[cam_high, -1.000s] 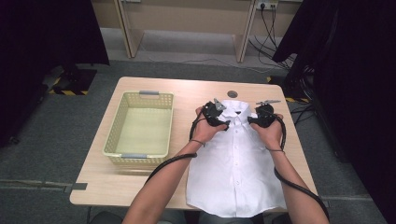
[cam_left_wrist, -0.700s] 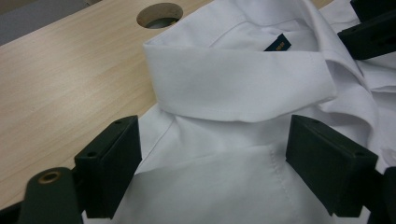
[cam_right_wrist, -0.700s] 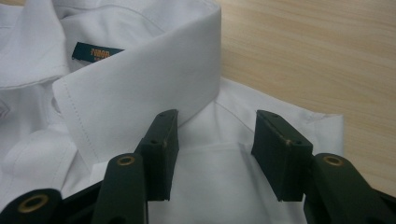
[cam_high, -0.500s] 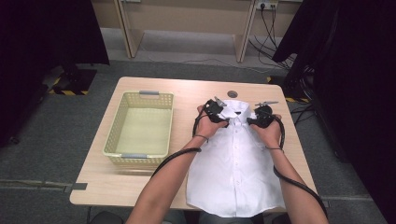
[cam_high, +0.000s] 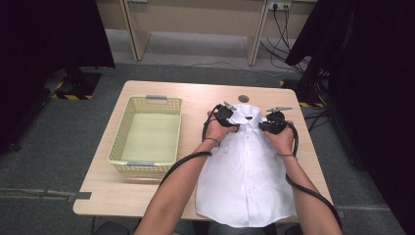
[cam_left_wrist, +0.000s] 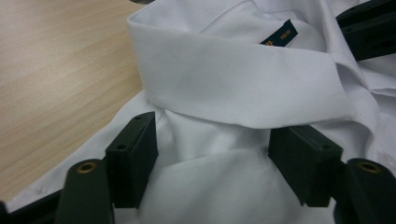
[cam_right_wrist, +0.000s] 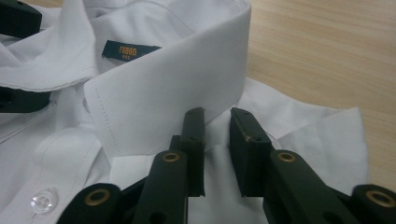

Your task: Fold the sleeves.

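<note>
A white button-up shirt [cam_high: 247,171] lies flat on the wooden table [cam_high: 147,196], its collar [cam_high: 247,111] at the far end. My left gripper [cam_high: 224,115] rests on the shoulder just left of the collar [cam_left_wrist: 233,79]. Its jaws [cam_left_wrist: 215,130] have just been closing but still stand wide, with flat cloth between them. My right gripper [cam_high: 271,123] sits at the right shoulder. Its jaws [cam_right_wrist: 216,114] have also been closing and are nearly together under the collar's edge [cam_right_wrist: 177,93]. A narrow gap with shirt cloth in it remains, and the pads do not visibly press on the cloth.
A pale yellow plastic basket [cam_high: 120,142] stands on the left half of the table, a hand's width from the shirt. A round grey cable port [cam_high: 243,98] sits beyond the collar. Cables trail from both grippers along the forearms. Dark curtains flank the table.
</note>
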The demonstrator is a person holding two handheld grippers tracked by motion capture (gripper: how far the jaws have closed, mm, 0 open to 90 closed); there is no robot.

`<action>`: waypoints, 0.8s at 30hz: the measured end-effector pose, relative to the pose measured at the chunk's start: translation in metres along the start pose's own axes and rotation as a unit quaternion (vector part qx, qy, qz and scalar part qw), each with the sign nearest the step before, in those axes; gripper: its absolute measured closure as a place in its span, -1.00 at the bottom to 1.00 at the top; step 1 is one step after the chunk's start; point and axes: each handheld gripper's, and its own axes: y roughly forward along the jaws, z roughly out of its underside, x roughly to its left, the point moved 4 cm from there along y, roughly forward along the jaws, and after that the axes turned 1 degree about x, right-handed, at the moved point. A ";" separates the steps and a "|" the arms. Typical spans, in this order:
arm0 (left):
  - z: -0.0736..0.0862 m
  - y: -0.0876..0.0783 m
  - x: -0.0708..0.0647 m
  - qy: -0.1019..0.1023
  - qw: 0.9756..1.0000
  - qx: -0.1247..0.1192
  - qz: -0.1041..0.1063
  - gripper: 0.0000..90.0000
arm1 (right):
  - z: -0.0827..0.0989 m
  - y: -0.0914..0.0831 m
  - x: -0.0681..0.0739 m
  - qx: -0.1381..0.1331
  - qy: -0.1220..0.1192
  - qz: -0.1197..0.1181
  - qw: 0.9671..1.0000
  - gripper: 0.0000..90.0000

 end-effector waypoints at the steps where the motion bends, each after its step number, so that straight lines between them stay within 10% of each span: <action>1: 0.000 0.000 0.000 0.001 1.000 -0.002 0.001 -0.20 | 0.000 0.000 0.000 -0.001 -0.001 0.000 1.000 0.76; 10: -0.002 -0.001 -0.005 -0.018 1.000 -0.009 0.018 0.52 | 0.000 0.000 0.006 0.001 0.014 0.007 1.000 0.96; 24: -0.004 -0.001 -0.012 -0.016 1.000 0.001 0.011 0.85 | 0.001 -0.002 0.009 0.005 0.031 0.012 0.999 0.97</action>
